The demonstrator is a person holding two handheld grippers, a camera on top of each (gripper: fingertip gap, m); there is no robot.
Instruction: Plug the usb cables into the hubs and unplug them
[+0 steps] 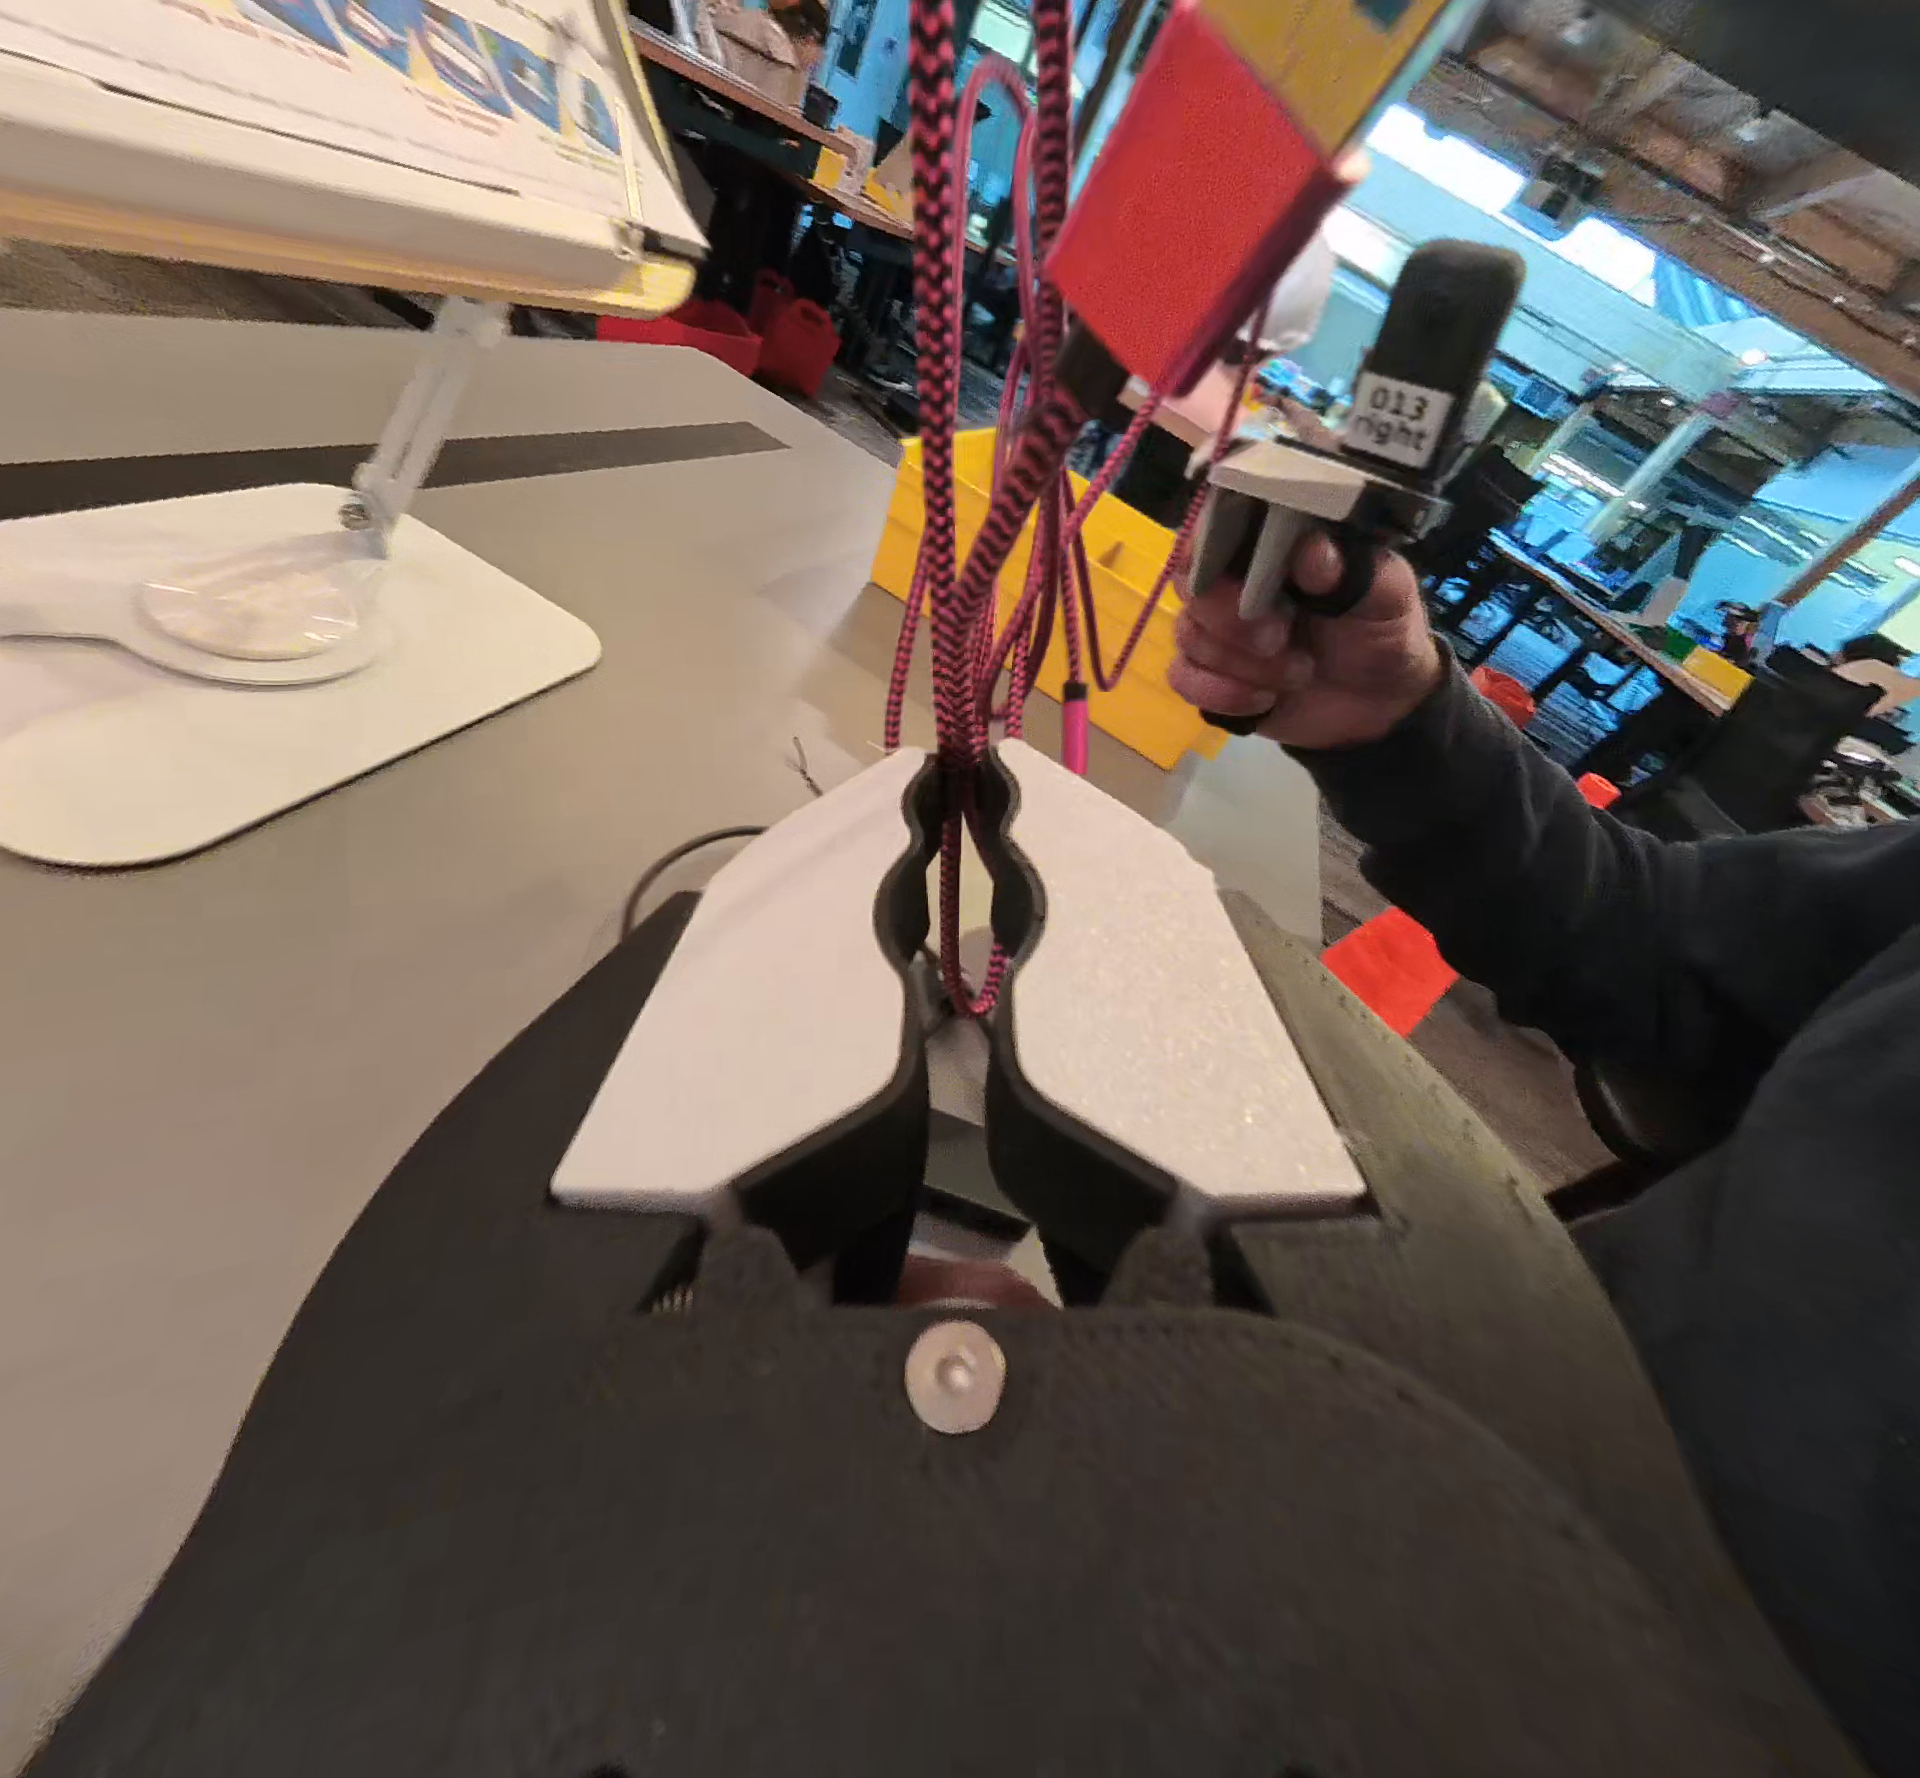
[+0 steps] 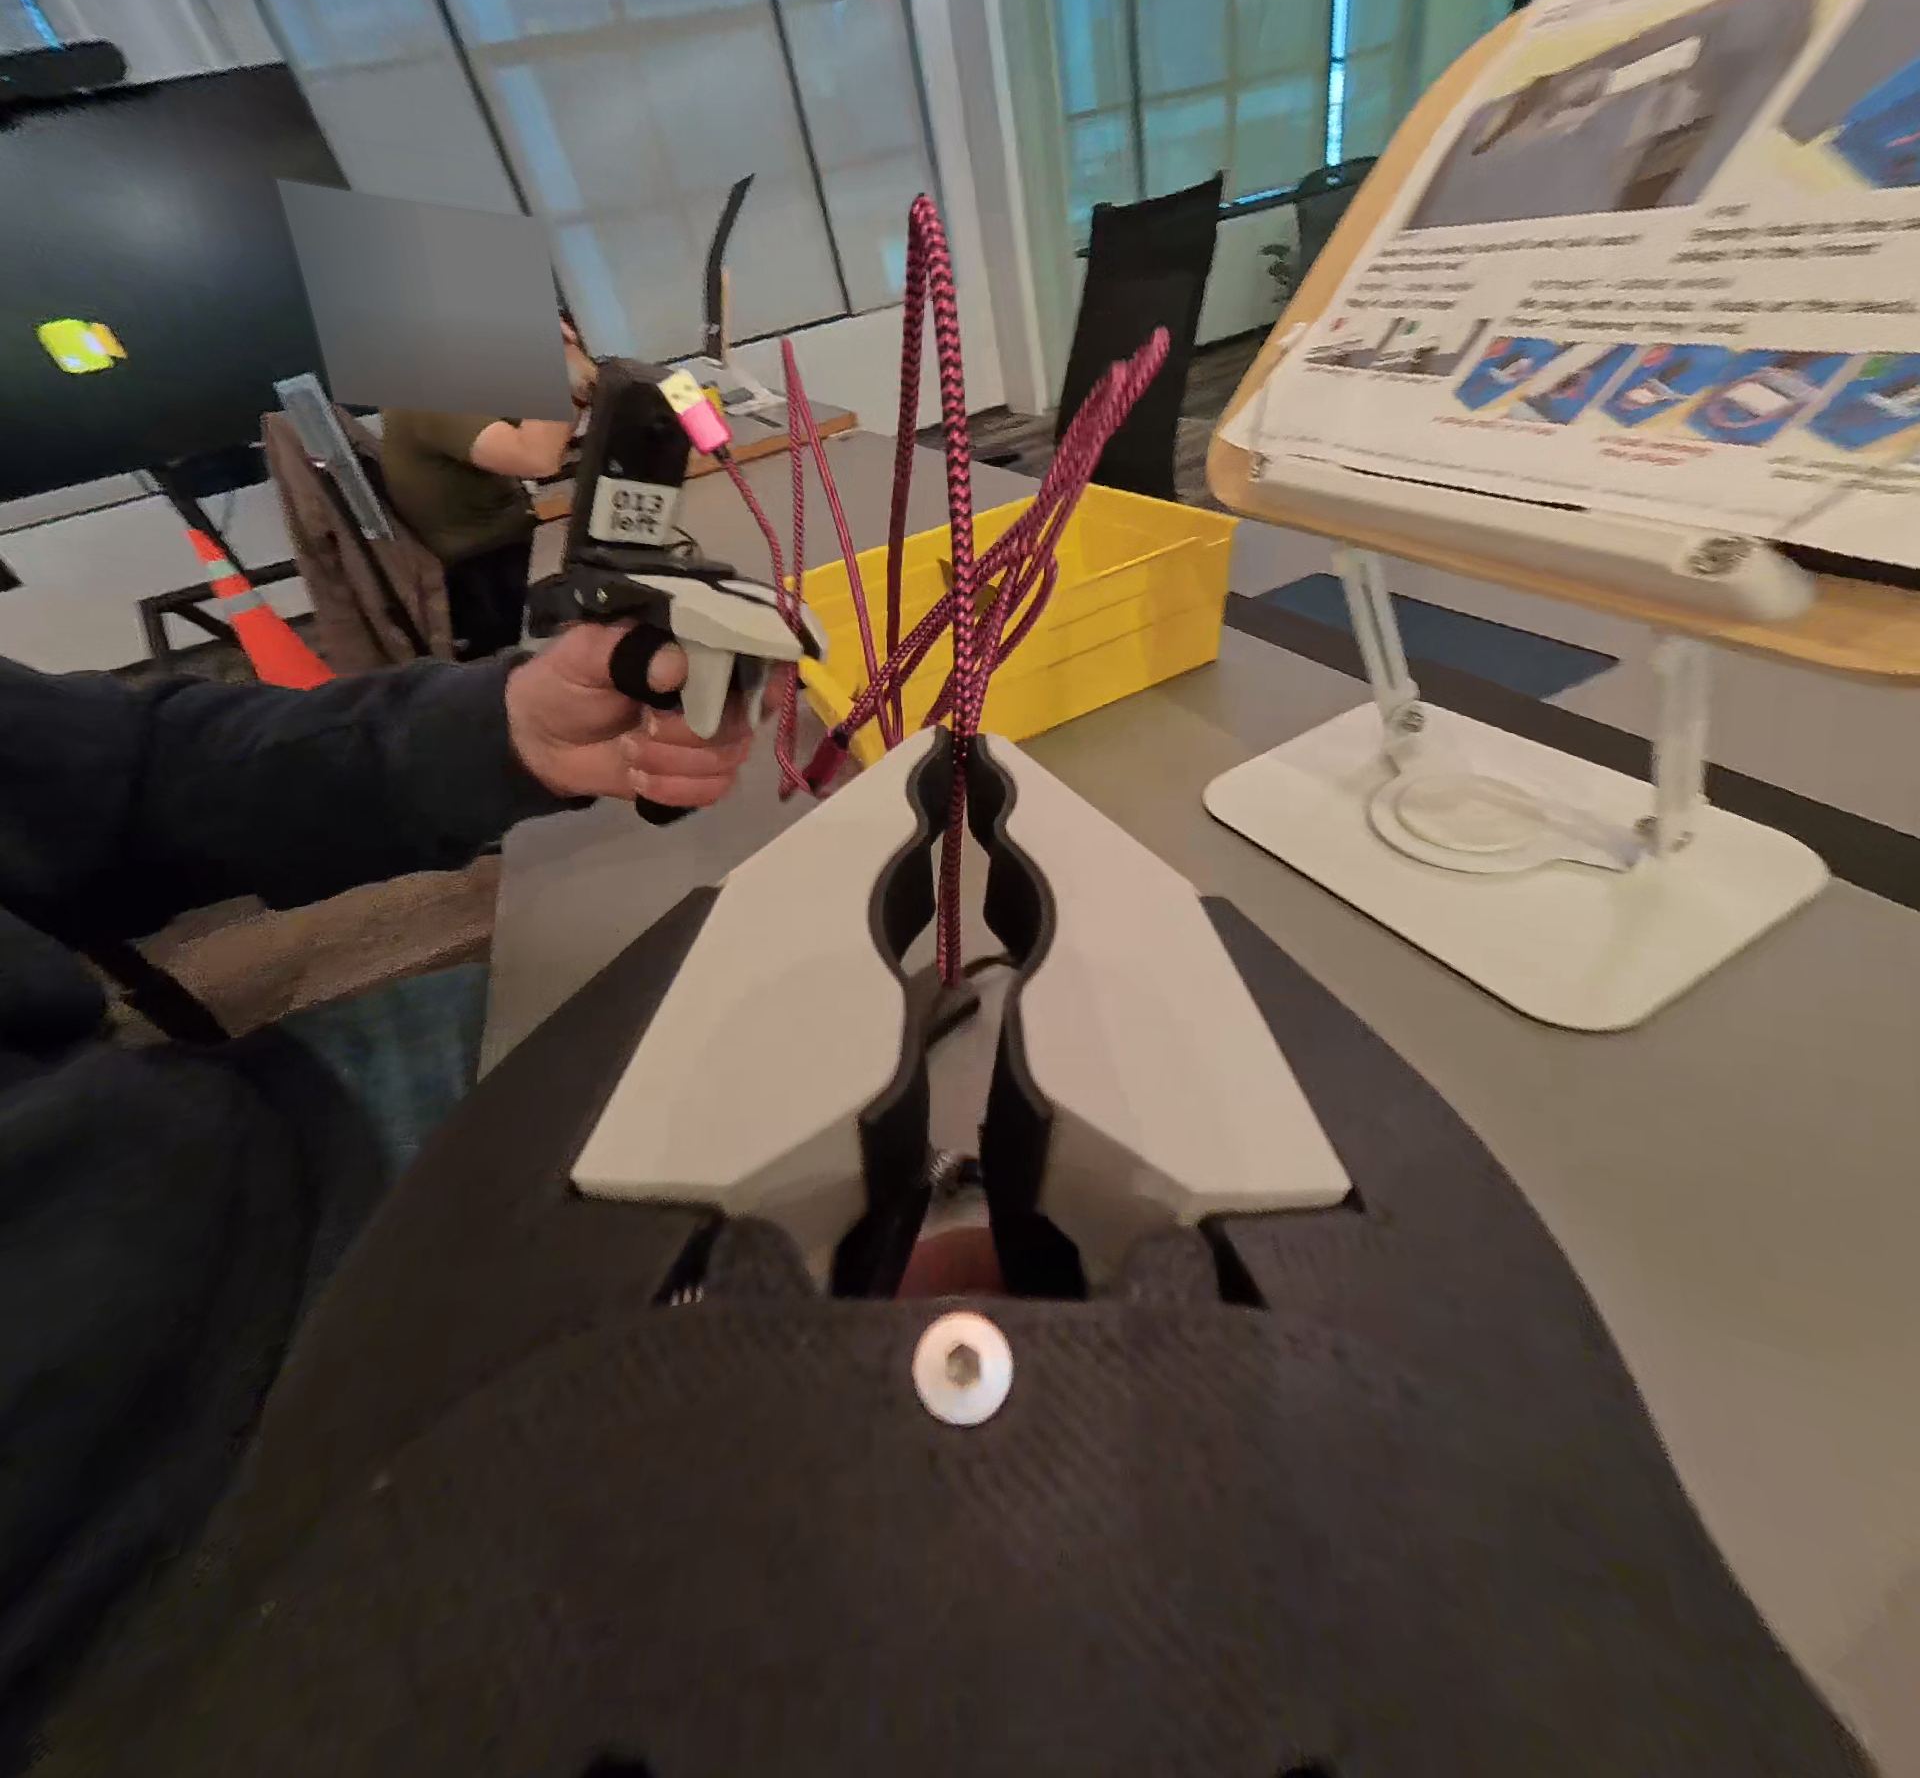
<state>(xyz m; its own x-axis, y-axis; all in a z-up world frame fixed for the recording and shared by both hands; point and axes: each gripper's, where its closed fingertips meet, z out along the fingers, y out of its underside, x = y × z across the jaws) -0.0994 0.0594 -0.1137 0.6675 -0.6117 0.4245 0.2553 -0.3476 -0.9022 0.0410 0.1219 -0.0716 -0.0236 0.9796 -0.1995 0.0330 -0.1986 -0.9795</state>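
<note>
A pink-and-black braided USB cable [image 1: 940, 378] hangs in loops between both grippers, above the grey table. My left gripper [image 1: 961, 767] is shut on several strands of it. Its pink plug with a gold metal tip [image 1: 1226, 170] hangs very close to the left camera at the top right. My right gripper [image 2: 961, 752] is shut on a strand of the same cable [image 2: 951, 481], which rises in loops above the fingertips. The left gripper shows farther off in the right wrist view [image 2: 800, 637], with the plug [image 2: 694, 409] beside it. No hub is in view.
A yellow bin [image 1: 1122, 606] stands on the grey table [image 1: 665, 648] beyond the cable; it shows in the right wrist view too [image 2: 1091, 606]. A white document stand holding printed sheets [image 2: 1507, 845] is on the table. A person's hand holds the right gripper [image 1: 1309, 648]. Tip to tip, the grippers are about 15 cm apart.
</note>
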